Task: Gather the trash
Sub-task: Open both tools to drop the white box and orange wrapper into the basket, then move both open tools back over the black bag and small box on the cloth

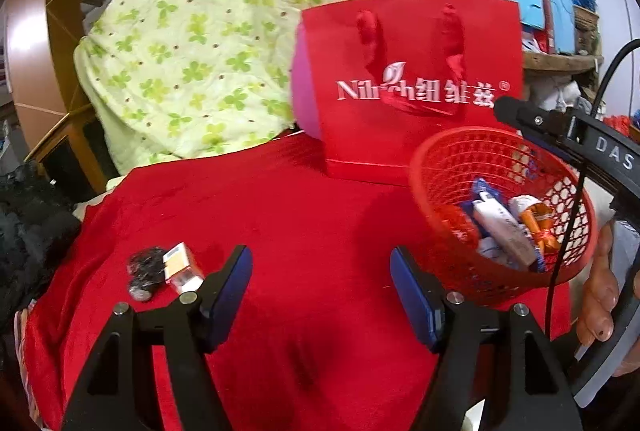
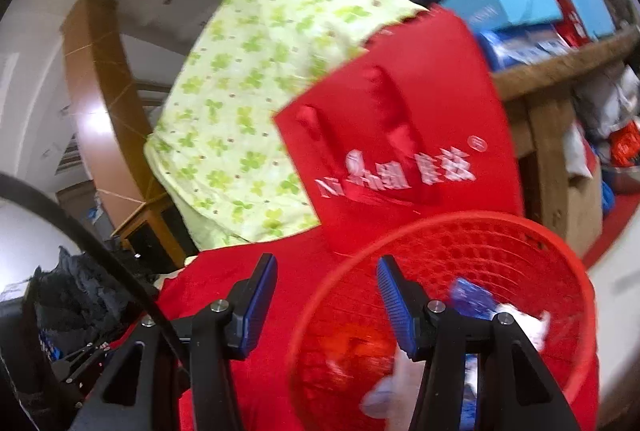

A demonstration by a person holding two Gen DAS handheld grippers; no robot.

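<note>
The bench (image 1: 304, 223), under a red cloth, is carrying everything, and I am using the red basket (image 1: 448, 167) at its right side as the landmark. Behind the basket a red paper bag (image 1: 416, 43) is standing, and farther behind and to the left a green clover blanket (image 1: 200, 31) is lying over something.

The task seems well advanced, in my judgement. Inside the basket several pieces of trash (image 1: 506, 227) are already lying: a white tube, an orange wrapper and some blue packets. Well to the left of the basket, two pieces are still waiting on the cloth: a small orange and white box (image 1: 182, 267) and, touching it, a dark crumpled wrapper (image 1: 144, 271).

The left tool (image 1: 320, 291) is hovering over the cloth just left of the basket, its jaws standing wide with nothing between them. The right tool (image 2: 326, 301) is hanging at the near left rim of the basket, half open and also empty.

On the bag, white print is reading "Nil…", then Chinese characters and a registered mark. On the right tool, seen from the left wrist, the letters "DAS" are showing.
</note>
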